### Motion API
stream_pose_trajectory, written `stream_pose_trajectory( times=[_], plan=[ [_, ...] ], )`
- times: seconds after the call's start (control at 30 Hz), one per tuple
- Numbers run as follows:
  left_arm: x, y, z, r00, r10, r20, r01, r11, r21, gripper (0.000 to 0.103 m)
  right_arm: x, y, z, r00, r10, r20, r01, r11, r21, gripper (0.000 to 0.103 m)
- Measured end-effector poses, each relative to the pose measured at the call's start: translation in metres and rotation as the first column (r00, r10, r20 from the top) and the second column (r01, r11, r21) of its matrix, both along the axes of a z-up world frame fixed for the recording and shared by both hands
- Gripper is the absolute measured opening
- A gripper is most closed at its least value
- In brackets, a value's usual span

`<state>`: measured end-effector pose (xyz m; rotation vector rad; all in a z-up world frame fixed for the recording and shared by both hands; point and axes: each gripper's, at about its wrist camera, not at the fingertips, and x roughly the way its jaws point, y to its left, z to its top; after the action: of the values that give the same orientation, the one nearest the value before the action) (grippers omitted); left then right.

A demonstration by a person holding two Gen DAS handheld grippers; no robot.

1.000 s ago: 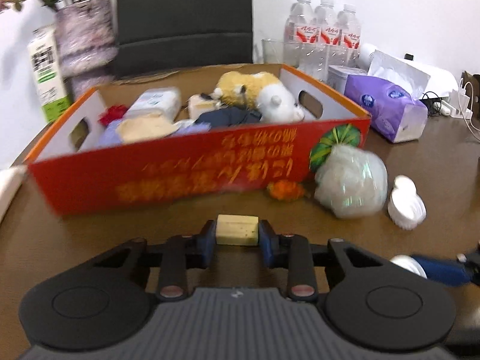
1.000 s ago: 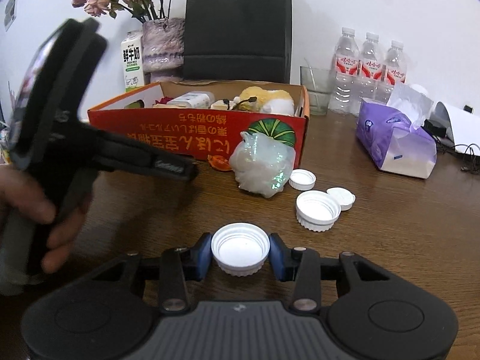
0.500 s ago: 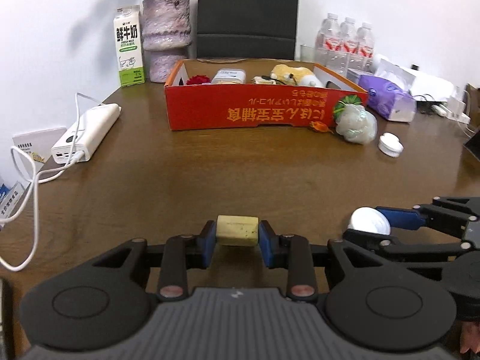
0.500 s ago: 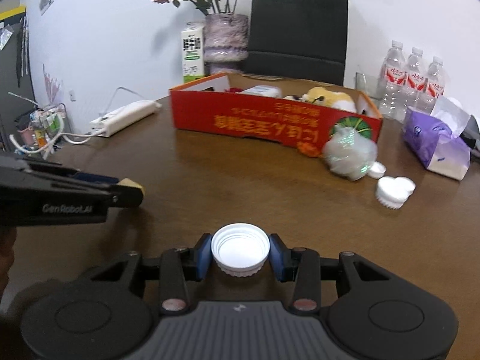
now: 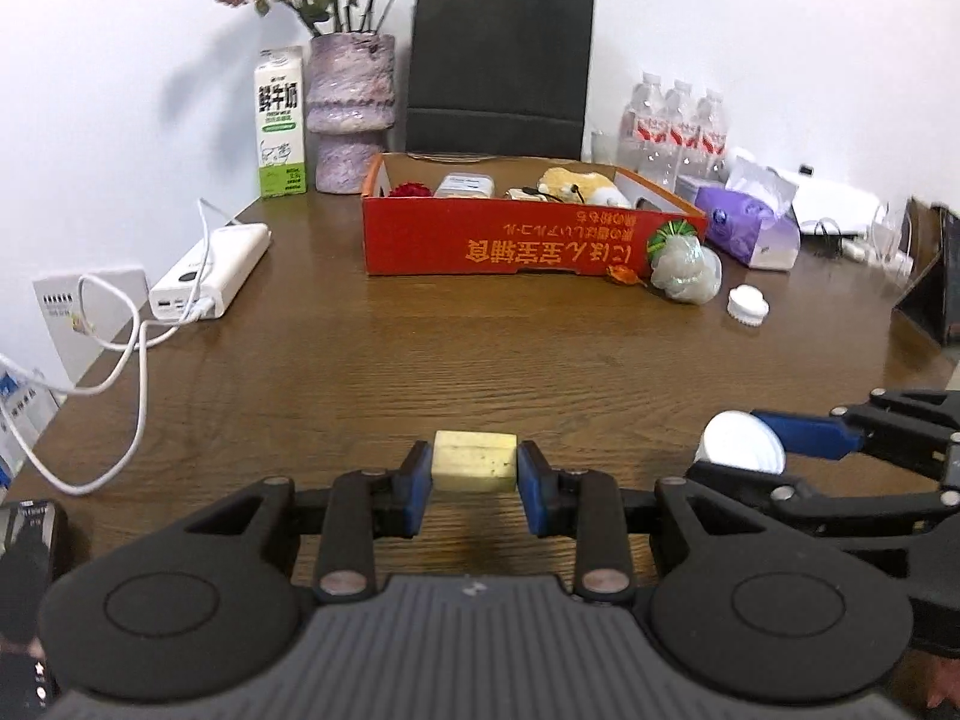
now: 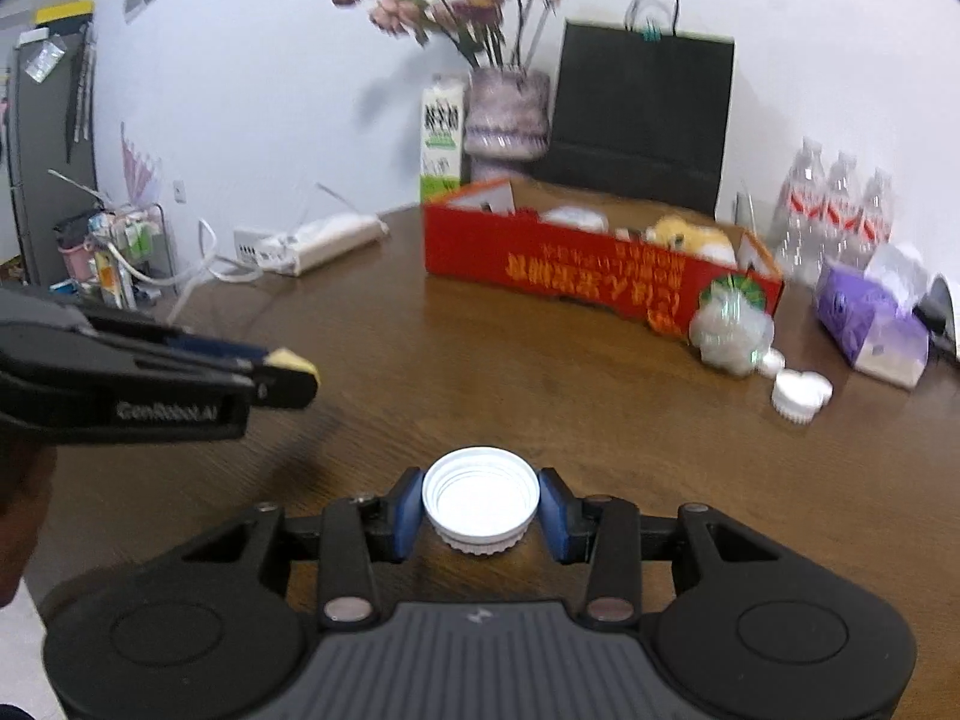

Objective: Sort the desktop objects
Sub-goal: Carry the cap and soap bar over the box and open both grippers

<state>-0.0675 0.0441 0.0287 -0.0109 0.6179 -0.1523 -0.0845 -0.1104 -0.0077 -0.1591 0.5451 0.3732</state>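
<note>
Office-like room, wooden table, power bank, bottled water, tissues

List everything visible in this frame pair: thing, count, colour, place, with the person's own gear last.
table: one, brown wood, under everything
cardboard box: one, red, far centre, holding small items
milk carton: one, white and green, left of vase
vase: one, purple, with dried flowers
paper bag: one, black, behind box
water bottles: three, clear, right of bag
tissue pack: one, purple, right of box
power bank: one, white, table's left edge
plastic wad: one, pale, at box's right corner
loose caps: white, count unclear, near wad
yellow block: one, in left gripper
white cap: one, in right gripper
</note>
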Motion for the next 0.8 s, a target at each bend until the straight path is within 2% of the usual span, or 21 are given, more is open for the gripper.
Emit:
stream_pose_trajectory(
  times=[0.1, 0.27, 0.43, 0.53, 0.67, 0.73, 0.8],
  plan=[
    [0.001, 0.006, 0.004, 1.0, 0.022, 0.013, -0.022, 0.999, -0.024, 0.031, -0.004, 0.003, 0.01, 0.998, 0.011, 0.055, -0.01, 1.0, -0.012, 0.039],
    [0.014, 0.013, 0.023, 0.998, 0.033, 0.052, -0.031, 0.998, -0.051, 0.031, 0.013, -0.006, 0.031, 0.996, -0.008, 0.089, 0.008, 1.0, 0.0, 0.039],
    [0.048, 0.019, 0.058, 0.997, -0.015, 0.071, 0.021, 0.997, -0.079, 0.031, 0.048, -0.026, 0.064, 0.99, -0.049, 0.13, 0.045, 0.998, 0.033, 0.039],
    [0.075, 0.023, 0.085, 0.993, -0.095, 0.067, 0.101, 0.991, -0.092, 0.031, 0.077, -0.039, 0.09, 0.985, -0.06, 0.16, 0.051, 0.997, 0.065, 0.039],
    [0.123, 0.02, 0.117, 0.988, -0.137, 0.065, 0.143, 0.986, -0.091, 0.031, 0.123, -0.057, 0.125, 0.98, -0.08, 0.184, 0.063, 0.993, 0.1, 0.039],
    [0.156, 0.016, 0.127, 0.989, -0.133, 0.063, 0.138, 0.986, -0.093, 0.031, 0.156, -0.067, 0.14, 0.982, -0.098, 0.164, 0.079, 0.99, 0.115, 0.039],
    [0.193, 0.009, 0.128, 0.993, -0.108, 0.039, 0.111, 0.989, -0.094, 0.031, 0.193, -0.074, 0.149, 0.988, -0.116, 0.1, 0.104, 0.987, 0.121, 0.039]
  ],
)
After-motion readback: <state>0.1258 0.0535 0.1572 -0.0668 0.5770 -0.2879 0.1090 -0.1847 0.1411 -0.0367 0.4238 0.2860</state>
